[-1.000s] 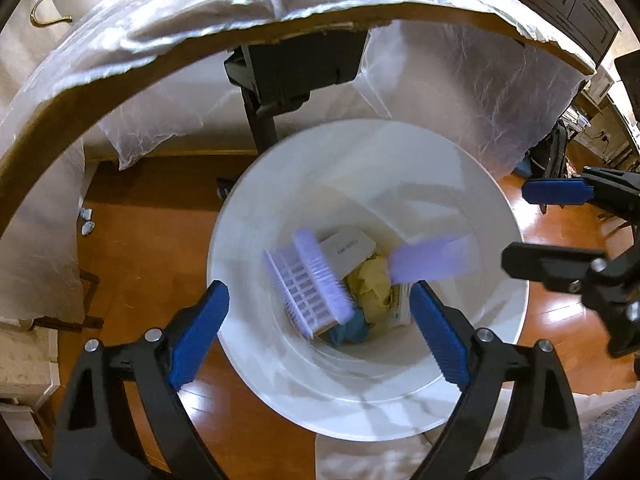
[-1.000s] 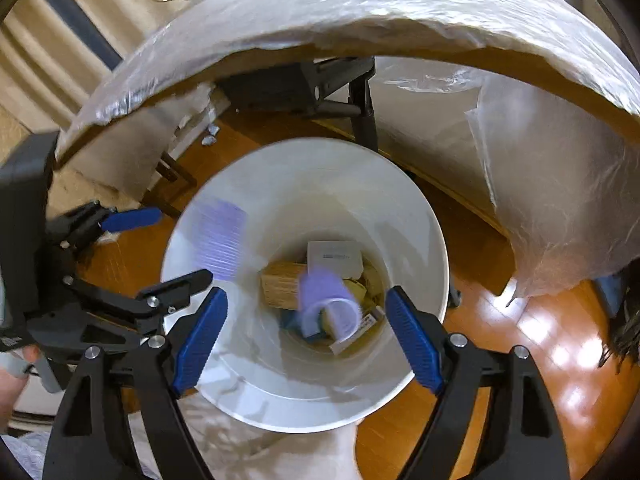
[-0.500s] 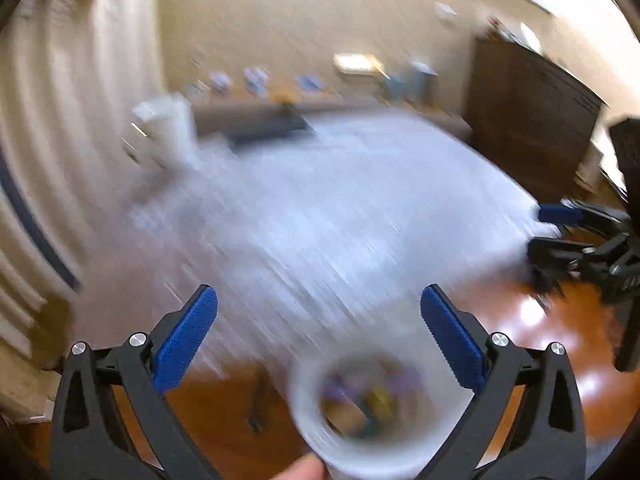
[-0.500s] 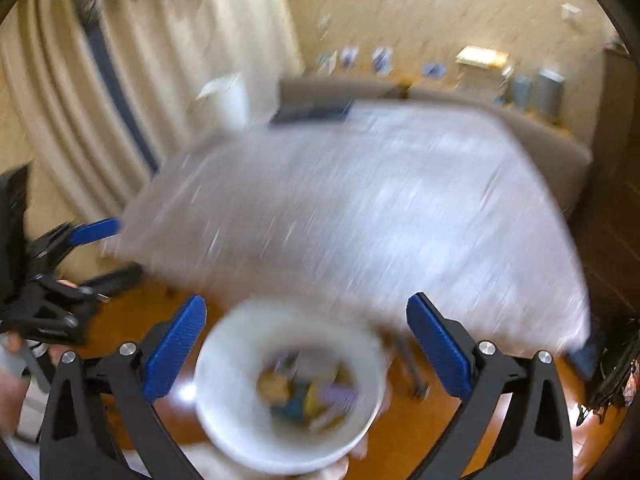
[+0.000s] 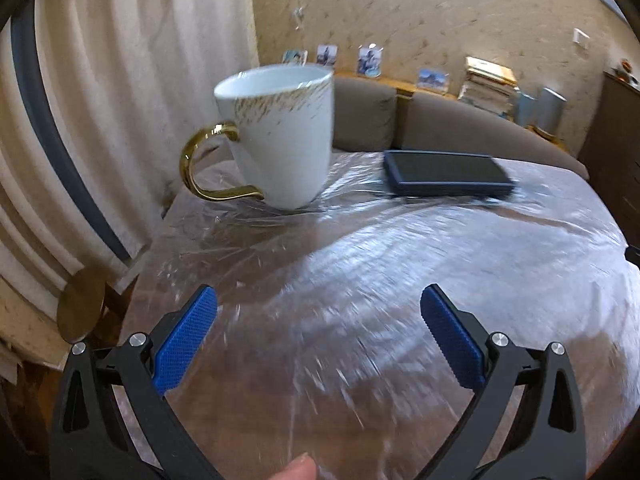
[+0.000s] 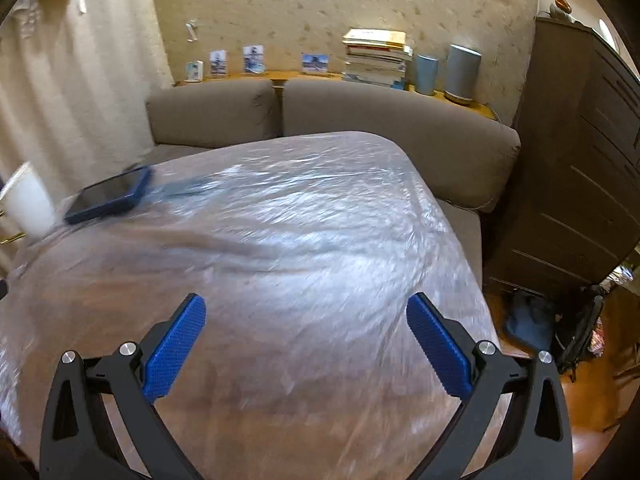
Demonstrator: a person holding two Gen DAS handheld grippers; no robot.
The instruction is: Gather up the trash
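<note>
My left gripper (image 5: 320,320) is open and empty above a table covered in clear plastic sheet (image 5: 400,264). My right gripper (image 6: 306,320) is open and empty over the same table (image 6: 300,232). No trash and no bin show in either view now. A white mug with a gold handle (image 5: 280,136) stands at the table's far left, ahead of the left gripper; it shows blurred at the left edge of the right wrist view (image 6: 28,204). A dark blue tablet (image 5: 444,172) lies flat at the back of the table, also in the right wrist view (image 6: 112,196).
A brown sofa (image 6: 360,116) runs behind the table, with books (image 6: 376,58), photos and grey cylinders on a ledge. A dark wooden cabinet (image 6: 580,160) stands at the right, bags (image 6: 560,320) on the floor beside it. Curtains (image 5: 100,100) hang at the left.
Both grippers have swung up from over the white trash bin on the floor to the tabletop. The bin with its trash has left both views. Both grippers stay open.
</note>
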